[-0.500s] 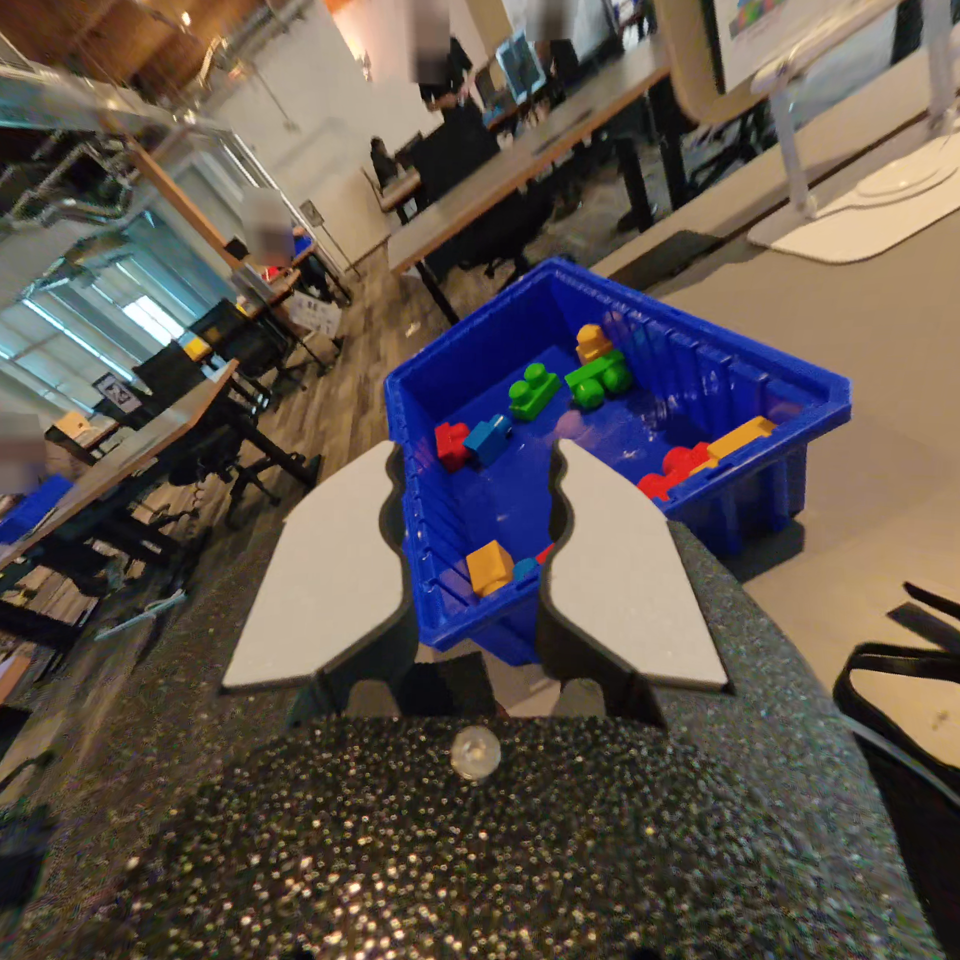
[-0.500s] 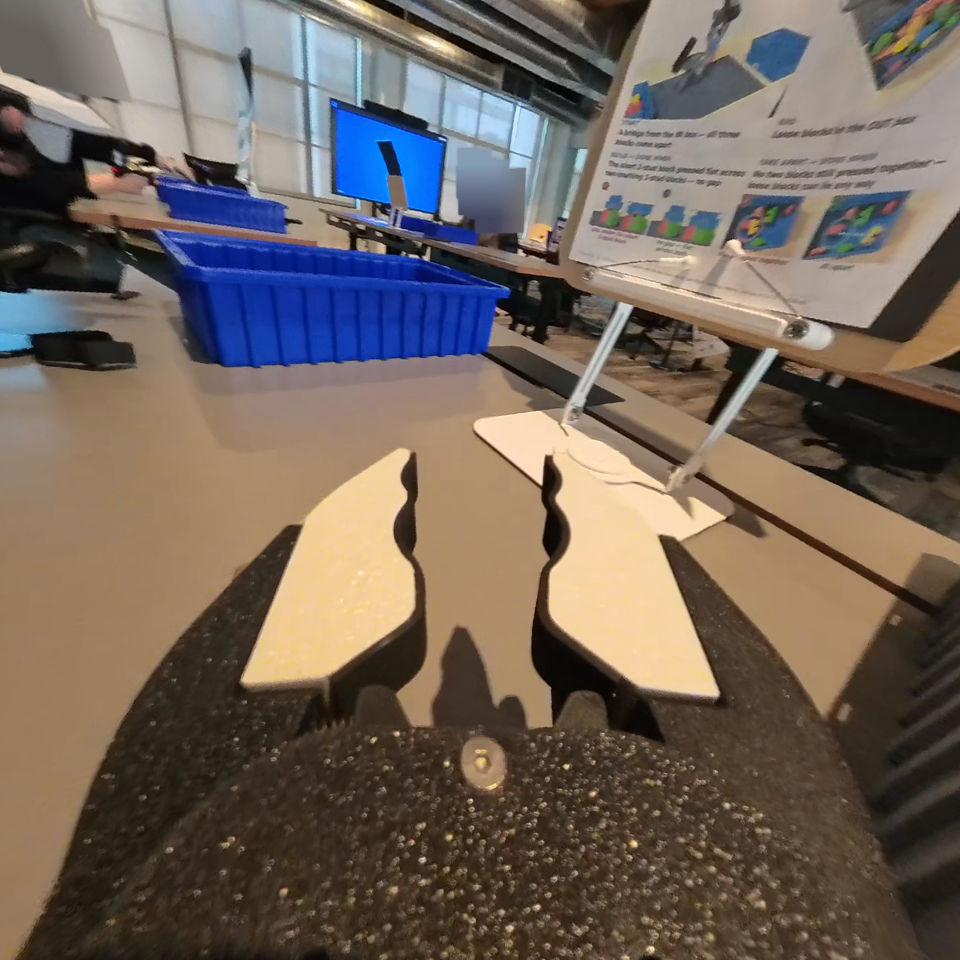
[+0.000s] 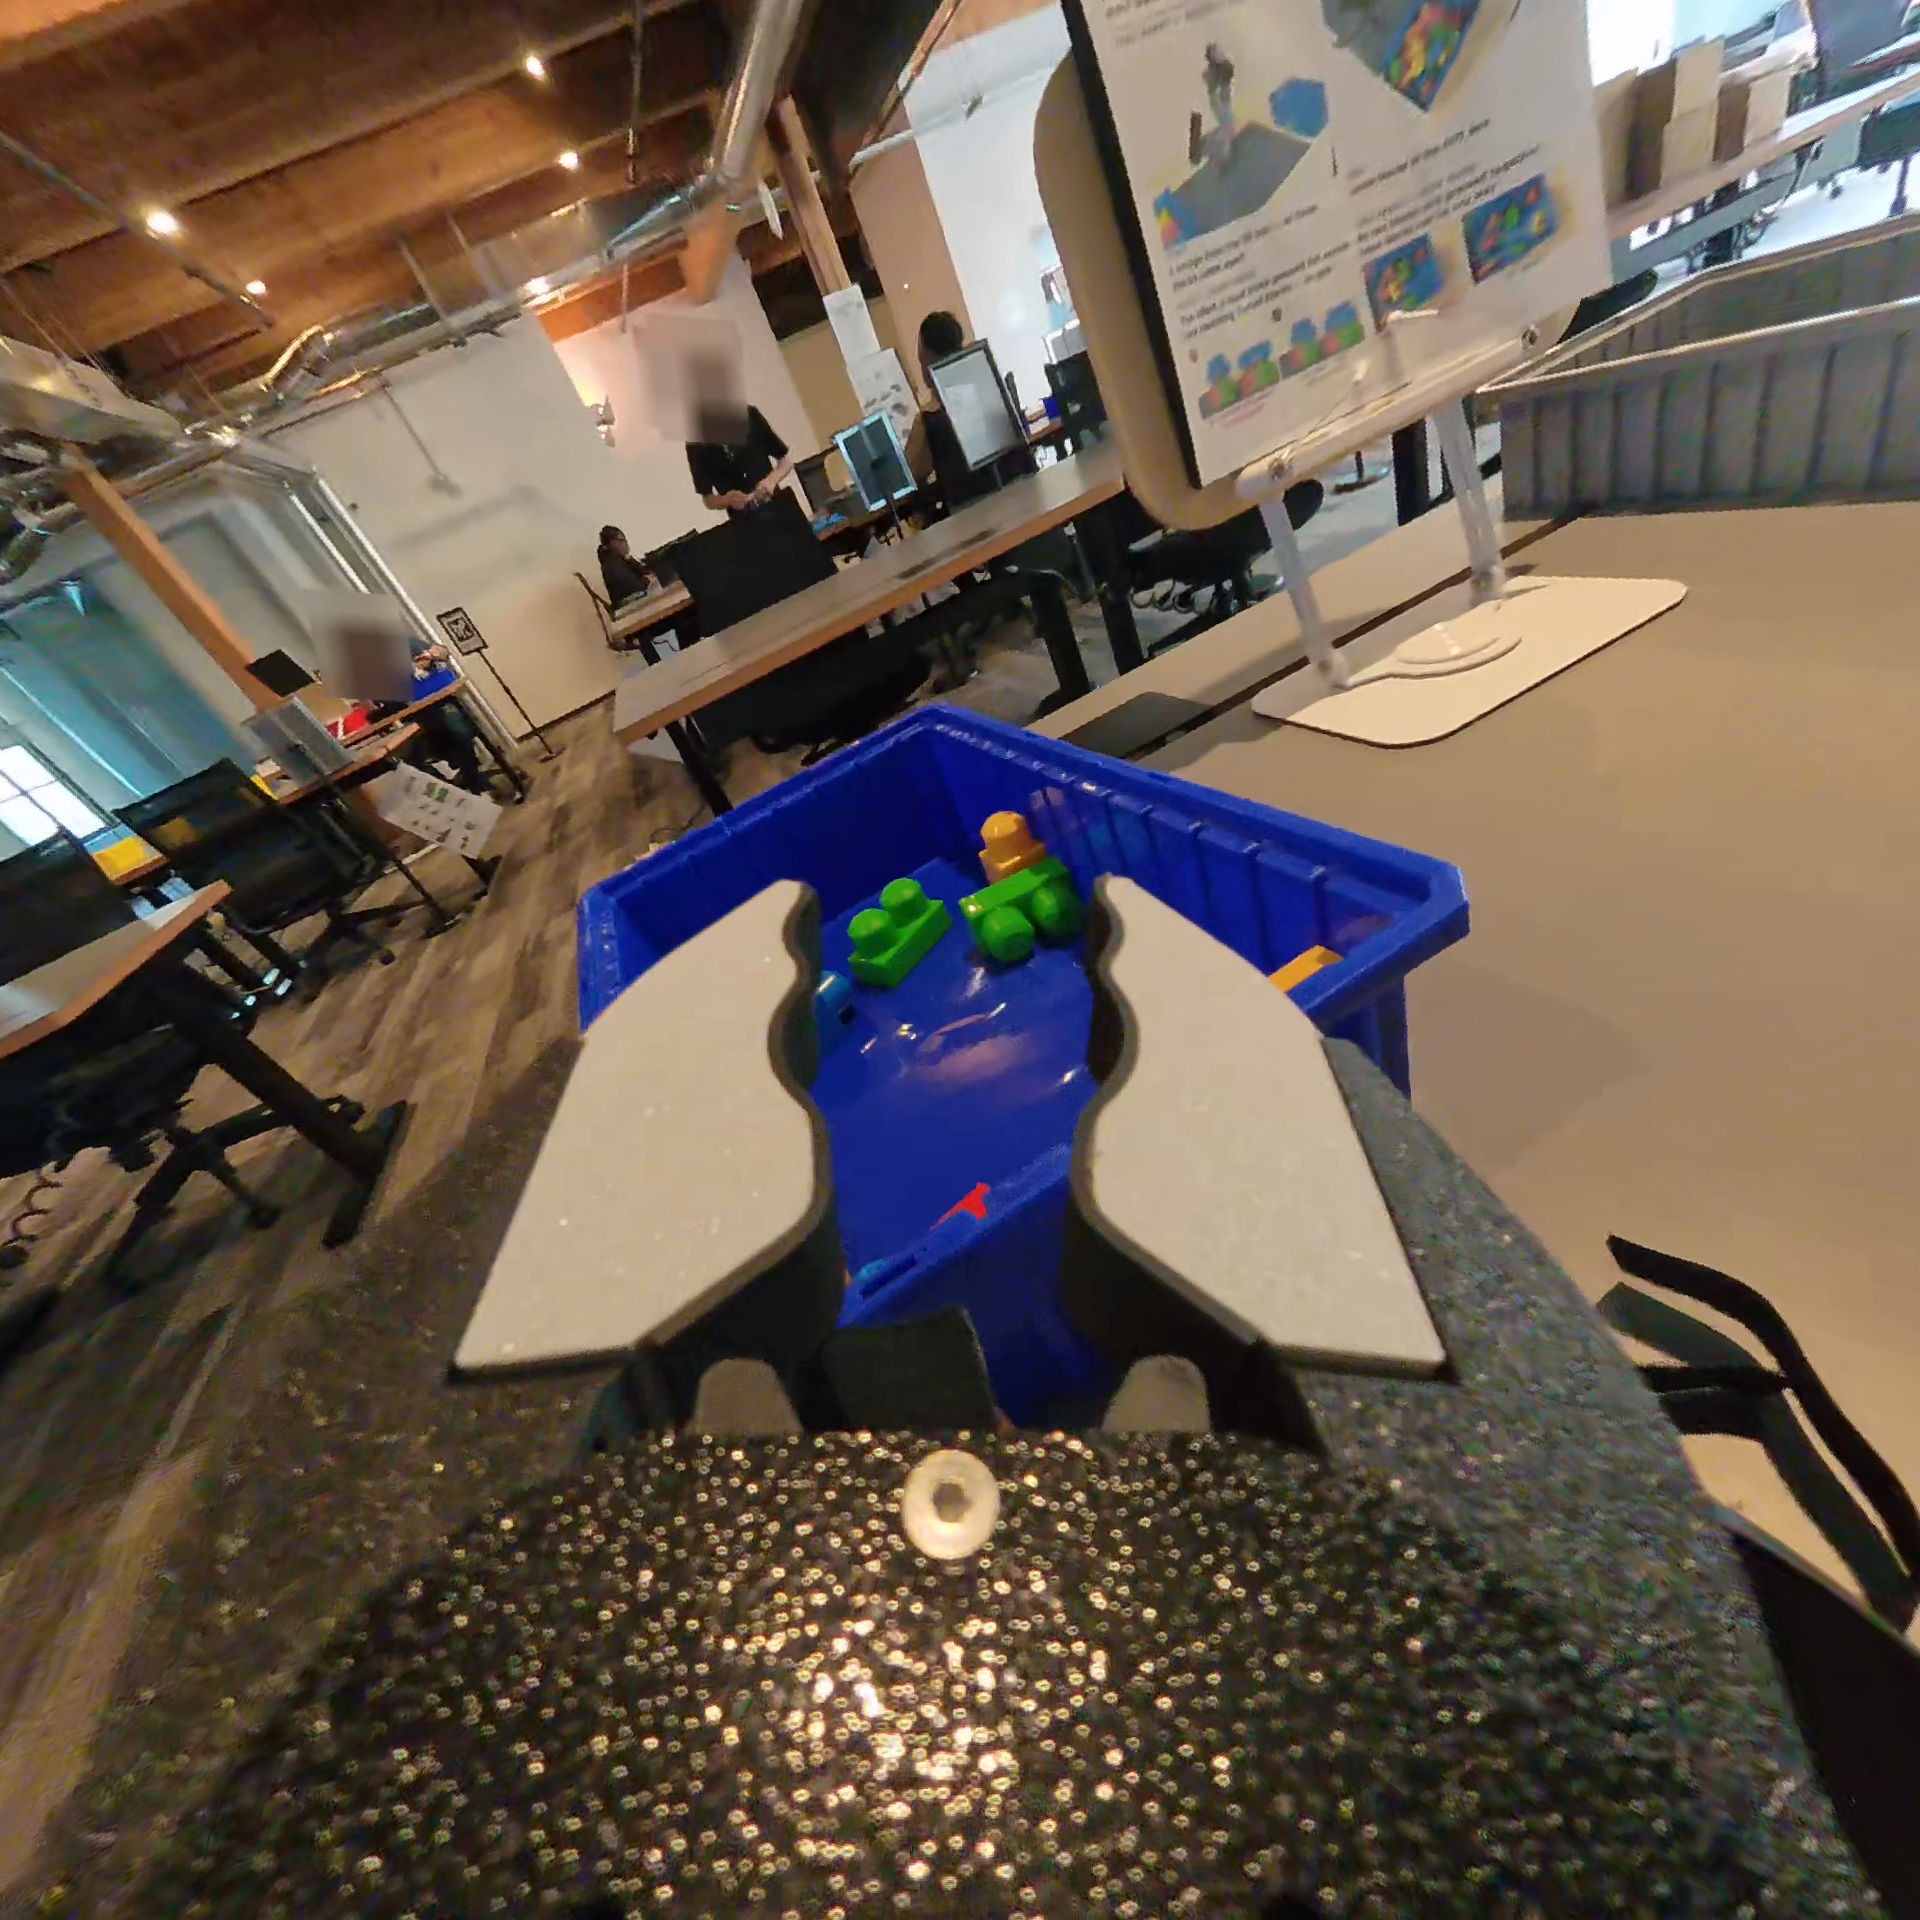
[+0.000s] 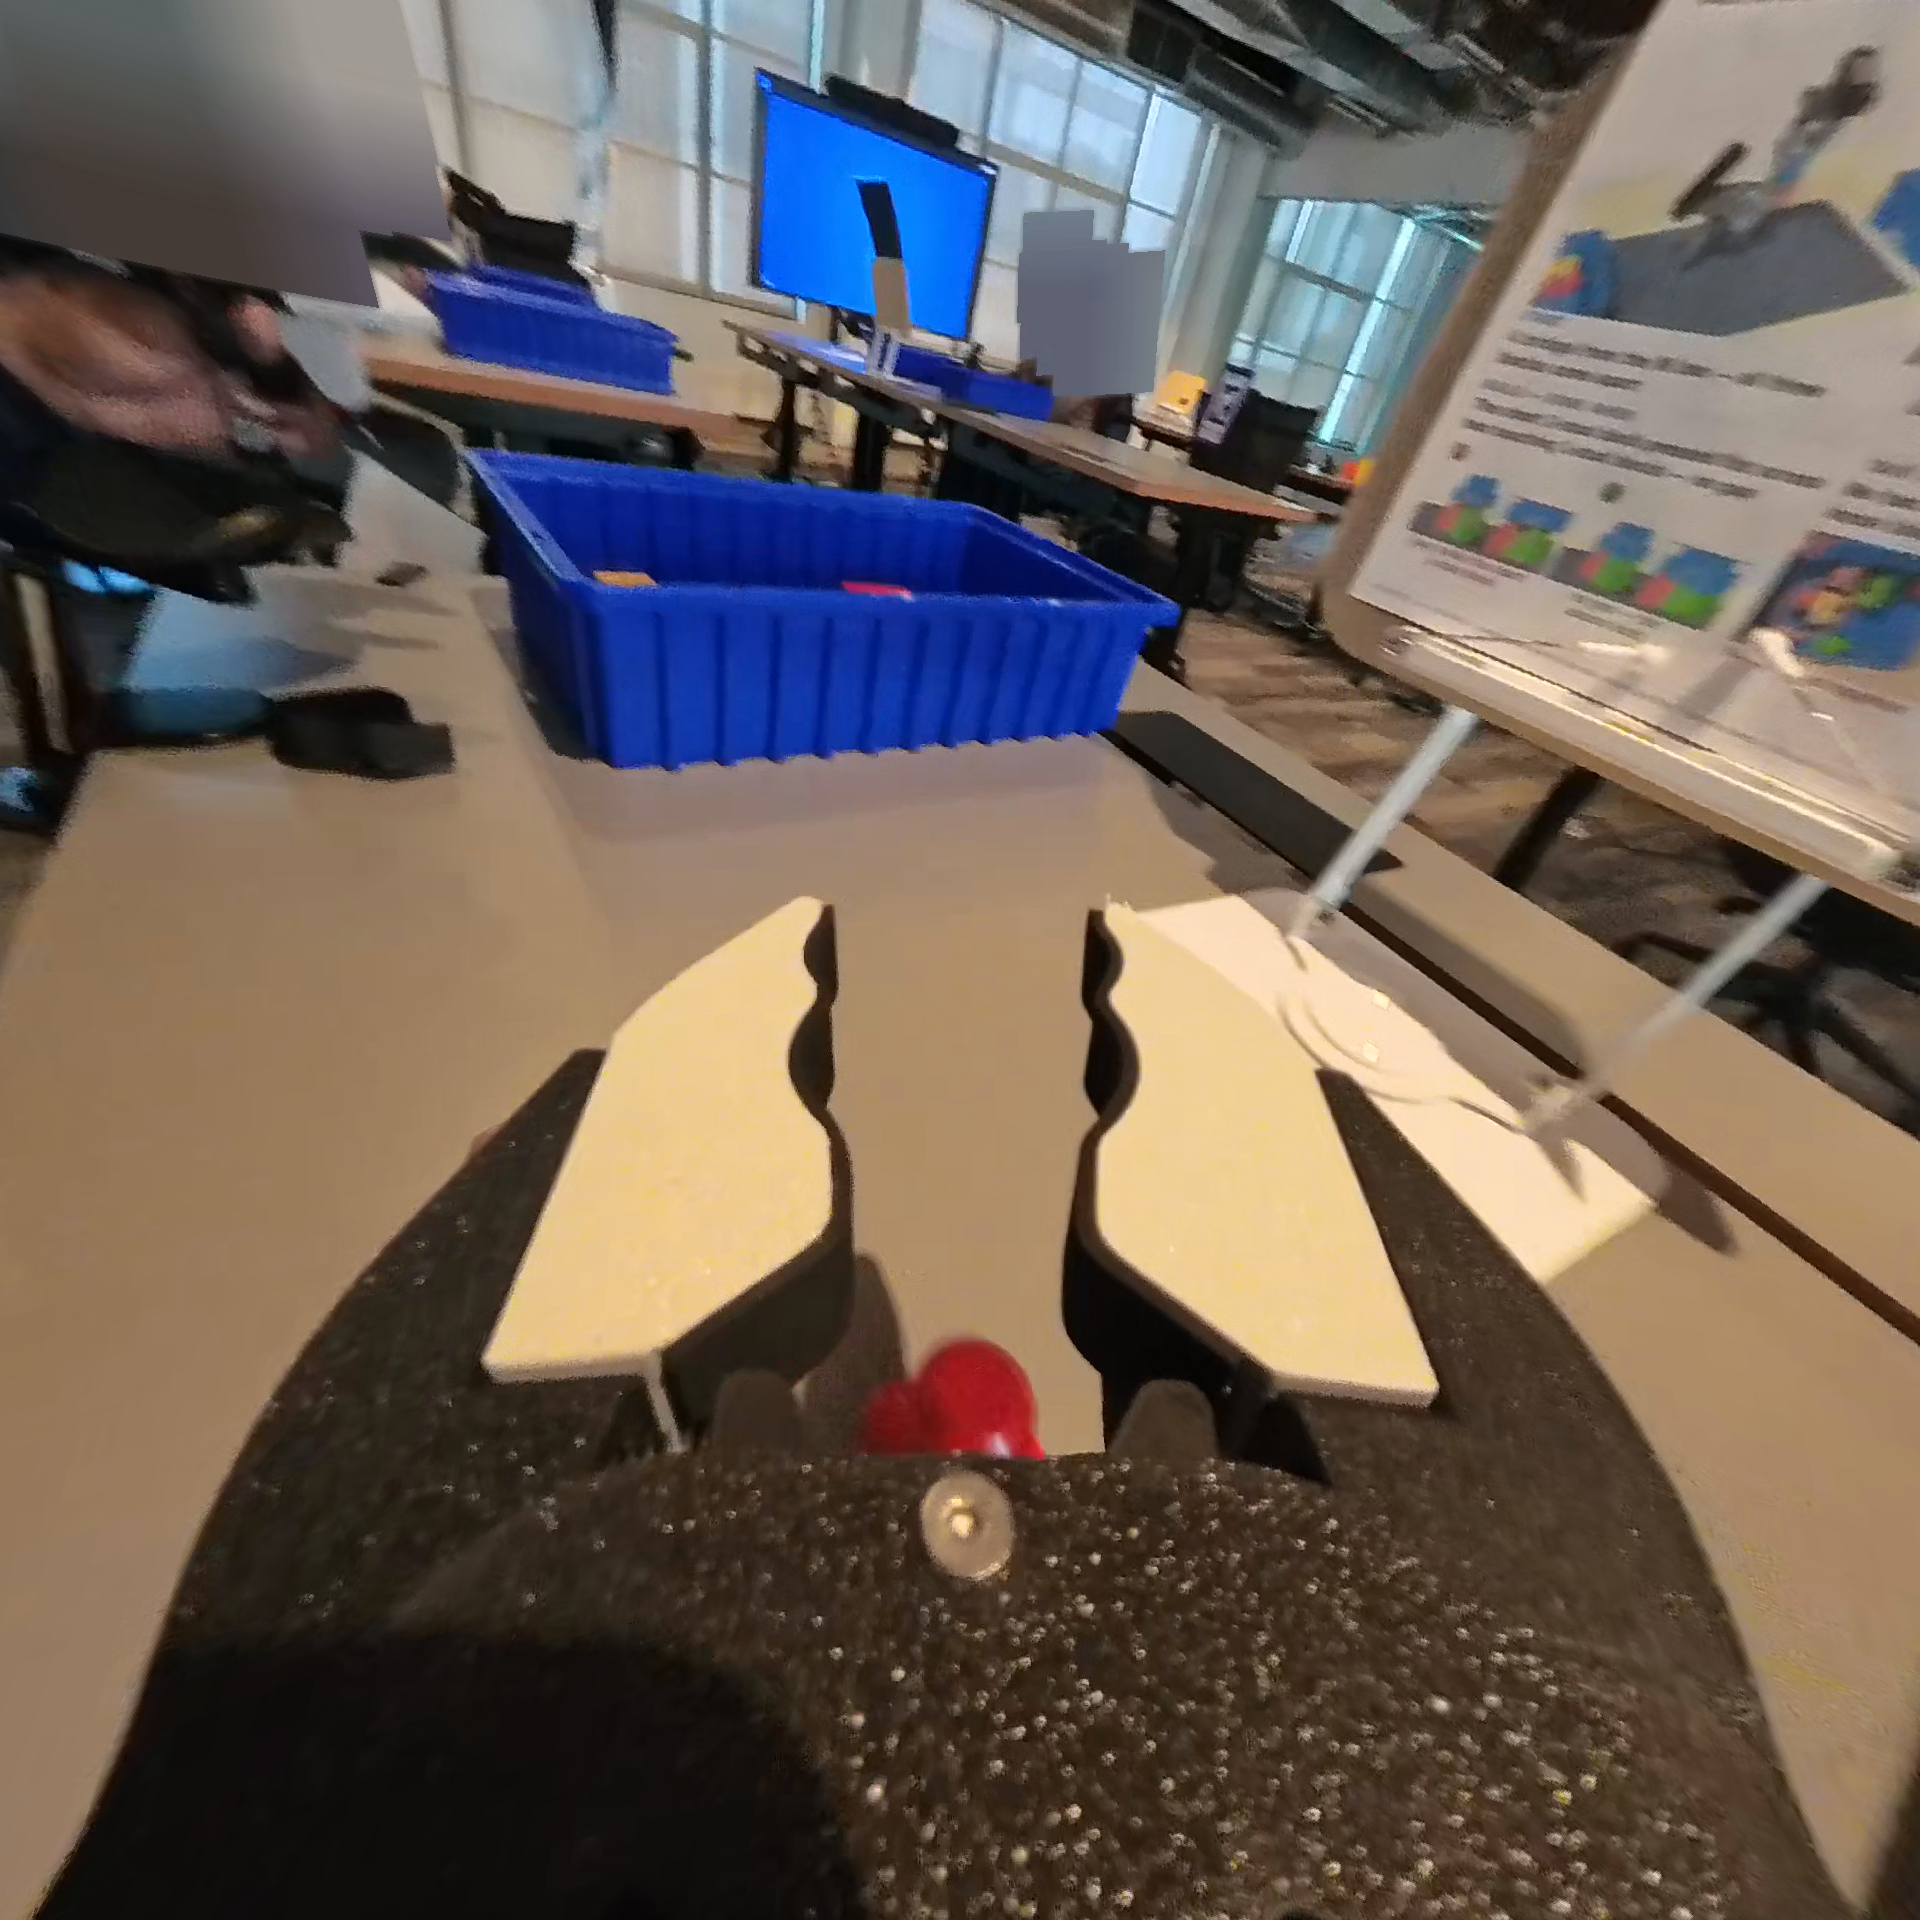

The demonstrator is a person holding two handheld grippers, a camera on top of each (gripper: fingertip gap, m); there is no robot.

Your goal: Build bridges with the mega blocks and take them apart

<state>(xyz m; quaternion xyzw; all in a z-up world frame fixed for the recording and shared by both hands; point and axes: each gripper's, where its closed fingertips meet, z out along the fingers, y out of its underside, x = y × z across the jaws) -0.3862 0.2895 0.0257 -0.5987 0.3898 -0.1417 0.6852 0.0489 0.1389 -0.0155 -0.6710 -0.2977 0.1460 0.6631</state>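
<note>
A blue bin (image 3: 1351,883) sits at the table's left end and holds loose mega blocks: two green blocks (image 3: 899,932), an orange one (image 3: 1008,840), a small blue one (image 3: 831,1000), a bit of red (image 3: 966,1205) and a yellow-orange one (image 3: 1304,966). My left gripper (image 3: 951,925) is open and empty, hovering over the bin's near side. In the right wrist view the same bin (image 4: 810,644) stands farther off. My right gripper (image 4: 956,951) is open above the bare table; a red block (image 4: 956,1403) lies on the table under its base, not held.
An instruction sheet on a white stand (image 3: 1455,665) stands at the table's far edge; it also shows in the right wrist view (image 4: 1382,1049). A black strap (image 4: 358,732) lies near the bin. Black straps (image 3: 1766,1382) lie at right. Other desks, bins and people are beyond. Left tips to right tips: about 45 cm.
My left gripper has moved forward over the bin and tilted up. My right gripper has opened wider and shifted; a red block now shows under its base.
</note>
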